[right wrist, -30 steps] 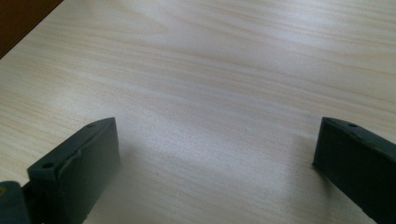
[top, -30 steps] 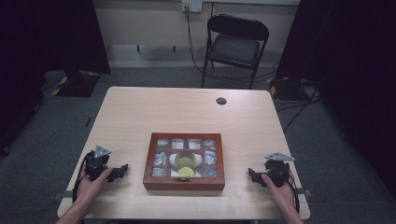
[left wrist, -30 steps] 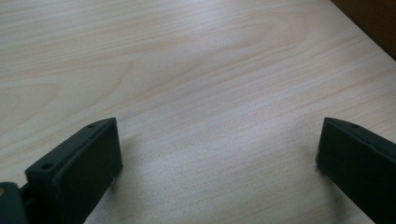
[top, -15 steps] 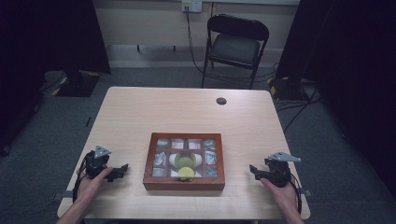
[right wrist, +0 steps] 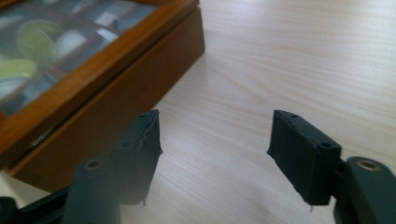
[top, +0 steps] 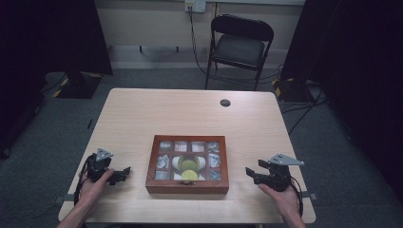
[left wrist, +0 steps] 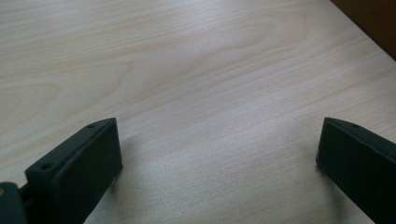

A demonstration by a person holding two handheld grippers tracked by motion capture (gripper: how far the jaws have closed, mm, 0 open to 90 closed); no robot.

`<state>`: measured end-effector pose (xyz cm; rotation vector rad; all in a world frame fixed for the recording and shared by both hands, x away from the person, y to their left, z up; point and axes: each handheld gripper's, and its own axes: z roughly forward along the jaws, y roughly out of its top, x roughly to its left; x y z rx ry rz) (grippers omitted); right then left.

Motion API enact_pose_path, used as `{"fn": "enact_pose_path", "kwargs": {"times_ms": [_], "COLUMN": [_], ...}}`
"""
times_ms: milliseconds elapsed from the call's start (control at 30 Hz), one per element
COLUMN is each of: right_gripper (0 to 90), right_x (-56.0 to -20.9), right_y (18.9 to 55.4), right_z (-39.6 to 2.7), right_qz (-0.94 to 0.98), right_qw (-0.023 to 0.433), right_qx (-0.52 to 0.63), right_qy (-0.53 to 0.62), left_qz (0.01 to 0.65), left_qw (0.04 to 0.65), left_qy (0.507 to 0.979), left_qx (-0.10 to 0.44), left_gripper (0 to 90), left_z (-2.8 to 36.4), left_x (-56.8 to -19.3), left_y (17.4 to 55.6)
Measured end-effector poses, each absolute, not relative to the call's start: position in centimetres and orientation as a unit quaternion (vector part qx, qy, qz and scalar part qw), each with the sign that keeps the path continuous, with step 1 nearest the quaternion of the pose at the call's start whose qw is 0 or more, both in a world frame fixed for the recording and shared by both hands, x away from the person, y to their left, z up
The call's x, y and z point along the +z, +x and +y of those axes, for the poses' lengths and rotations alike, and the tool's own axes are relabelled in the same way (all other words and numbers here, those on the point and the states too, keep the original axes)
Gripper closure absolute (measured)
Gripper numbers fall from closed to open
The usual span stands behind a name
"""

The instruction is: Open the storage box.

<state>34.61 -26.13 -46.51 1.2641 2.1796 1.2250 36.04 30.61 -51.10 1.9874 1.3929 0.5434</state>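
A wooden box (top: 187, 164) is seen near the middle of the counter (top: 190, 118), toward the near edge, its glass lid closed. Through the panes, a green round thing (top: 189, 165) and a yellow-green one (top: 189, 175) can be made out in the central part, with small pale items in the surrounding compartments; what these are cannot be told. The left gripper (top: 122, 172) is held low over the counter to the left of the box, apart from it, jaws spread wide with only bare wood between them. The right gripper (top: 250, 173) is held to the right of the box, near its right side but not touching, jaws likewise parted and empty. In the right gripper view the box's side wall (right wrist: 112, 107) is caught just beyond the left jaw. A small dark disc (top: 225, 102) is set in the far part of the counter. A folding chair (top: 240, 45) is placed beyond the far edge.
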Motion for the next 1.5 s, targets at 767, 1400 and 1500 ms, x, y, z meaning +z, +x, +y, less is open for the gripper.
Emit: {"fn": "enact_pose_path", "kwargs": {"times_ms": [767,1400,1500], "right_gripper": [57.3,62.7,63.8], "right_x": [-43.3,-40.8,-40.8], "right_y": [33.2,34.2,34.4], "right_z": [-21.2,-14.4,-13.2], "right_qz": [0.797,0.825,0.830], "right_qw": [0.119,0.028,0.020], "right_qx": [0.462,0.477,0.476], "right_qy": [0.371,0.301,0.291], "left_qz": [0.530,0.530,0.530], "left_qw": [0.322,0.321,0.321], "left_qy": [0.757,0.757,0.757], "left_qx": [0.207,0.206,0.206], "left_gripper": [0.0,0.0,0.0], "left_z": [30.6,30.6,30.6], "left_x": [-51.1,-51.1,-51.1], "left_y": [36.0,36.0,36.0]}}
